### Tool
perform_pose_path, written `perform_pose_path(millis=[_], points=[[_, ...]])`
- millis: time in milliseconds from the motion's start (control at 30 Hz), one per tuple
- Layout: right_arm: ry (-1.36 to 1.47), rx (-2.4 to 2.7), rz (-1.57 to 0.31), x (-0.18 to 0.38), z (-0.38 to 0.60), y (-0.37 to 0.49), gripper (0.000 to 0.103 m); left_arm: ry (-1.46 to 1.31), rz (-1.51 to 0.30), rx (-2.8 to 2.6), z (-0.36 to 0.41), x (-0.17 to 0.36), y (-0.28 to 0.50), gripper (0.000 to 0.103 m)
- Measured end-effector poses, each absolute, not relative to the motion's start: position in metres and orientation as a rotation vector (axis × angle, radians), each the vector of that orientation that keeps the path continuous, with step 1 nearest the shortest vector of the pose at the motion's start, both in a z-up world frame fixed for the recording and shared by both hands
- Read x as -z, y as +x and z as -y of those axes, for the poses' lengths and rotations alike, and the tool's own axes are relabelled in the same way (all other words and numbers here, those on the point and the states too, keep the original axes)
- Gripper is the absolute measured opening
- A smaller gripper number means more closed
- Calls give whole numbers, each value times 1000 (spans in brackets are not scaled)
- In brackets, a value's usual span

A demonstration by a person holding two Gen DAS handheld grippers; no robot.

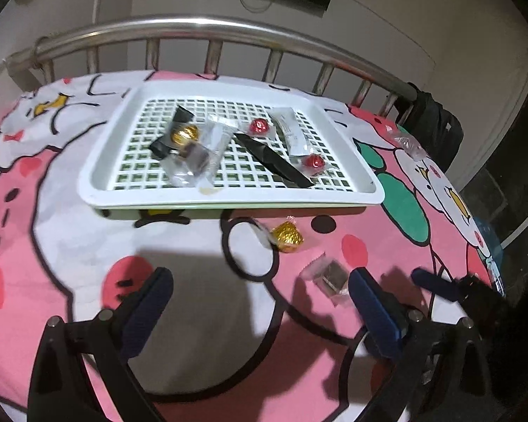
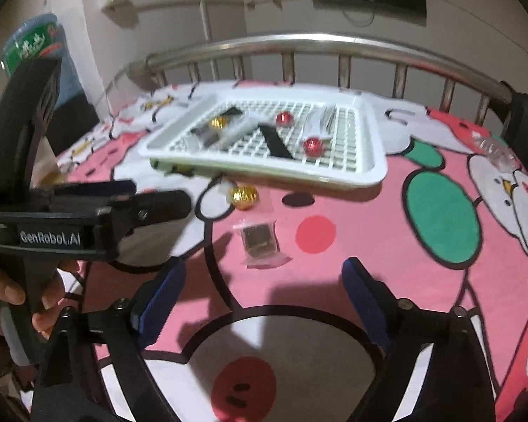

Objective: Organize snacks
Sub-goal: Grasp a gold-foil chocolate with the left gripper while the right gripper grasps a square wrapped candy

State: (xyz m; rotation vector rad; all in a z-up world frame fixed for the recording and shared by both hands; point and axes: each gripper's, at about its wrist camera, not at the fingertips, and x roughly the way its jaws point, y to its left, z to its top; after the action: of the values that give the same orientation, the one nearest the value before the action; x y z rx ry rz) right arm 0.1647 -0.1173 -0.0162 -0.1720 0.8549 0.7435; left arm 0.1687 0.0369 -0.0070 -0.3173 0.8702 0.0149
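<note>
Both the left gripper [image 1: 260,302] and right gripper [image 2: 264,290] stand apart, empty, above the pink cartoon-print bedsheet [image 2: 369,246]. A clear-wrapped dark square candy [image 2: 260,239] lies just ahead of the right gripper, near the white plastic lattice tray's [image 2: 334,179] front edge.

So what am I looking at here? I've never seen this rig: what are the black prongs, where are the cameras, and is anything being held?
No robot: a person holds a hand-held claw in each hand, each with a fisheye camera looking along its blue-padded fingers. The left claw and right claw both stand open, holding nothing. A white tray sits on a cartoon bedsheet, holding several wrapped snacks, including two red candies. Loose on the sheet in front of it: a gold candy, a dark square snack in clear wrap, and further right a clear wrapper. The right camera also catches the left claw's handle and a hand.
</note>
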Motion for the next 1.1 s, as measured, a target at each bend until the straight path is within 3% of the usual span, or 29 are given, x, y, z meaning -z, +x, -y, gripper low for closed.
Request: perform_pose_path(millis=[233, 500, 600, 667, 700, 1100], points=[[-207, -739, -900, 33, 103, 176, 68, -350, -933, -11, -34, 25, 200, 85], [-219, -747, -922, 43, 89, 187, 55, -327, -941, -2, -21, 34, 224, 72], [-230, -742, -917, 43, 86, 188, 52, -320, -935, -11, -19, 33, 226, 50], [-241, -736, -909, 44, 86, 187, 46, -317, -932, -6, -19, 35, 225, 29], [-254, -725, -903, 44, 85, 186, 38, -316, -928, -11, -20, 36, 224, 25], [-181, -724, -924, 43, 104, 179, 35, -330, -914, 25, -27, 35, 199, 24]])
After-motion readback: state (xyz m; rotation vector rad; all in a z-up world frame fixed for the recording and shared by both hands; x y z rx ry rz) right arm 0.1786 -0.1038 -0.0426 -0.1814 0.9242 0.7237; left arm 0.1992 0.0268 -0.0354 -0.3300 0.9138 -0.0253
